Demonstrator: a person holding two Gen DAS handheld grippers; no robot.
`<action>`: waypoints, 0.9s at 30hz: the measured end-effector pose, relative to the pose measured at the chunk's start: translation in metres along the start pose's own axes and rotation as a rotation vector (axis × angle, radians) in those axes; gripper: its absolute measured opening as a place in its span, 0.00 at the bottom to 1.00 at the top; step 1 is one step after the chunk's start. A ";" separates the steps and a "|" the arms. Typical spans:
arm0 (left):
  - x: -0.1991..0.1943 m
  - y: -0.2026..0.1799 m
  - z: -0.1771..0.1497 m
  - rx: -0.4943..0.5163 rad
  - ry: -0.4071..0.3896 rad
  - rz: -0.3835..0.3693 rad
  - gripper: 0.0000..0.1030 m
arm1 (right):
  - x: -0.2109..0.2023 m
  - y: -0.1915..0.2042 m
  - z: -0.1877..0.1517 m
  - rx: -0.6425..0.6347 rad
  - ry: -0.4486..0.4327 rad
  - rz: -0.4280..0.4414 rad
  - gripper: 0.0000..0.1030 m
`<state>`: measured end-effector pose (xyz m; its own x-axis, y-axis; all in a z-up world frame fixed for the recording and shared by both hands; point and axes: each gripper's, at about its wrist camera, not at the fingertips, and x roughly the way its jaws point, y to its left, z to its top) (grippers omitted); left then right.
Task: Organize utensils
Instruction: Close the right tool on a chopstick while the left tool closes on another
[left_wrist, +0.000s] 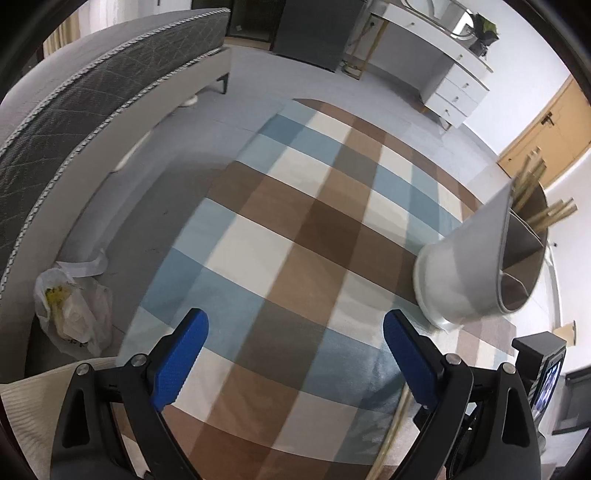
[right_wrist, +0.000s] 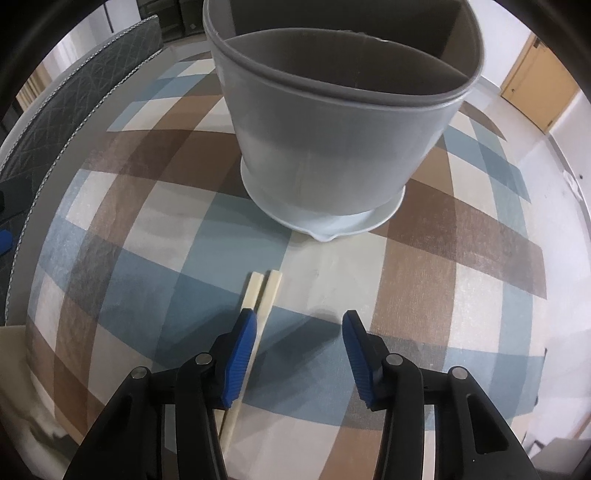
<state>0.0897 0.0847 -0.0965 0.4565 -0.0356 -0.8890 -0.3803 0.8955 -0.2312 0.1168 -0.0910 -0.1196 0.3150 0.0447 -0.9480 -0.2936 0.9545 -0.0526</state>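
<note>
Lying beneath the right gripper, two pale chopsticks point to twelve o'clock at the grey plastic holder; both grippers' jaws released.

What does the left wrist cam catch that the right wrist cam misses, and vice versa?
Left wrist only: bamboo chopsticks standing in the holder's far compartment, a plastic bag on the floor, a white dresser, and the open, empty left gripper.
Right wrist only: a pale chopstick pair lying on the cloth, running beneath the open right gripper.
Both: the grey utensil holder, the checked tablecloth, the mattress.
</note>
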 end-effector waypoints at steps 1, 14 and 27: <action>0.000 0.003 0.001 -0.010 -0.002 0.009 0.90 | 0.002 0.002 0.001 -0.009 0.010 -0.015 0.42; 0.007 0.013 0.004 -0.038 0.025 0.012 0.90 | 0.006 0.013 0.022 -0.013 -0.043 0.028 0.06; 0.022 -0.035 -0.031 0.229 0.080 -0.035 0.90 | -0.070 -0.087 -0.016 0.271 -0.257 0.290 0.05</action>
<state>0.0880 0.0393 -0.1205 0.3979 -0.0955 -0.9124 -0.1686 0.9700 -0.1750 0.1056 -0.1823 -0.0537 0.4776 0.3597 -0.8015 -0.1672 0.9329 0.3191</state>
